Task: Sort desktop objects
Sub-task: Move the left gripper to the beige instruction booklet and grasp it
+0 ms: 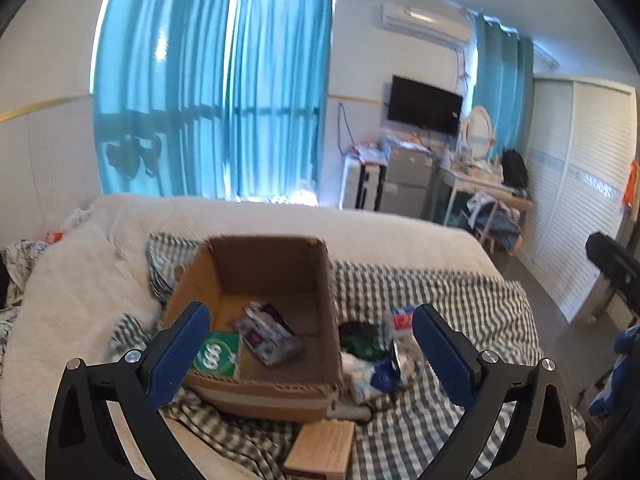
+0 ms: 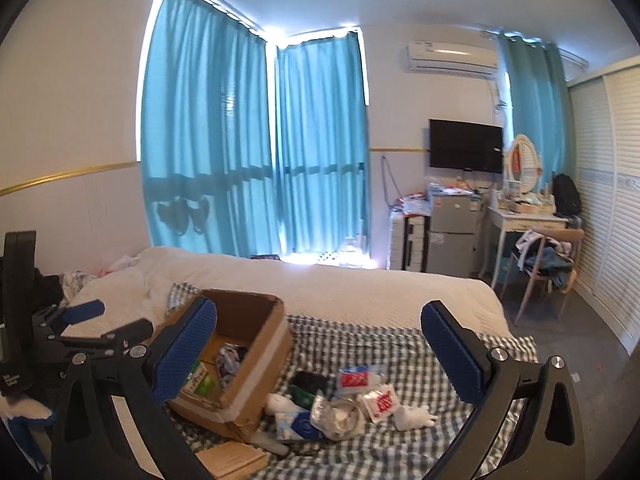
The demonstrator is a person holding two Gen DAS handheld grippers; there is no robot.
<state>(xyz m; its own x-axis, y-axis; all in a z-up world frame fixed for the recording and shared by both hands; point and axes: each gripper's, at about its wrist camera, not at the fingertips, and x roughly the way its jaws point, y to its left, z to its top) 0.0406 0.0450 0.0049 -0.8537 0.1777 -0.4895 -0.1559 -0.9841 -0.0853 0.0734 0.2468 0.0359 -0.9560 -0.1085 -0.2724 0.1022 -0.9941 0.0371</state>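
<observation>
Sitting open-topped on the checked blanket (image 2: 400,344), the cardboard box (image 1: 276,276) seems to be the collecting bin: a green packet (image 1: 218,354) and a crinkled printed wrapper (image 1: 266,334) already lie on its floor. Just beside its right wall the unsorted heap waits: red-and-white sachets (image 2: 366,386), a silvery foil pouch (image 2: 332,416), a blue-and-white packet (image 2: 298,426) and a small white plush toy (image 2: 412,416), bunched close, I'd guess so each is a short carry to the box. A flat brown carton (image 1: 322,450) lies in front of the box, near its corner.

Both tongs are empty. The left gripper (image 1: 312,352) stands wide apart, framing the box; the right gripper (image 2: 316,354) is spread as wide, above the heap, nothing between its pads.

The blanket covers a cream bedspread (image 2: 360,288). Beyond hang turquoise curtains (image 2: 248,140), with a wall television (image 2: 466,146), an air conditioner (image 2: 452,54), a small fridge (image 2: 452,232) and a cluttered dressing table (image 2: 528,220).
</observation>
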